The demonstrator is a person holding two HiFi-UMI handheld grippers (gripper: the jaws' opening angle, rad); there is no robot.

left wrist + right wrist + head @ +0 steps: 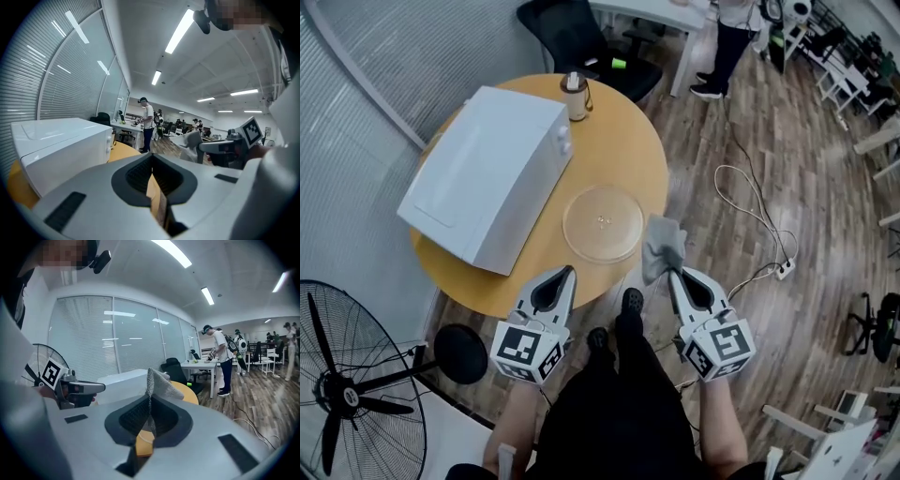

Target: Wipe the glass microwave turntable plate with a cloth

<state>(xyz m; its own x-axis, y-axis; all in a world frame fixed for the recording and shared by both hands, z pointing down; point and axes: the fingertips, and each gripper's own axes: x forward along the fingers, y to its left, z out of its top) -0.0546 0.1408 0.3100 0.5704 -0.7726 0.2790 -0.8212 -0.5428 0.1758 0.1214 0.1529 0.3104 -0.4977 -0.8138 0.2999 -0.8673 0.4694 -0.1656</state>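
**Item 1.** Glass turntable plate (602, 223): round, clear, lying flat on the round wooden desk (619, 141), just beside the white microwave (487, 173). Judged rigid, fairly heavy, slippery and breakable; best steadied at the rim.

**Item 2.** Grey cloth (663, 246): soft and light, pinched in the right tool (675, 275) near the plate's right rim. Whether it touches the plate is unclear. A fold stands above the jaws.

**Item 3.** Left tool (555, 284): pressed together, holding nothing, at the desk's near edge.

**Writing.** None legible; only square markers on the tool cubes.
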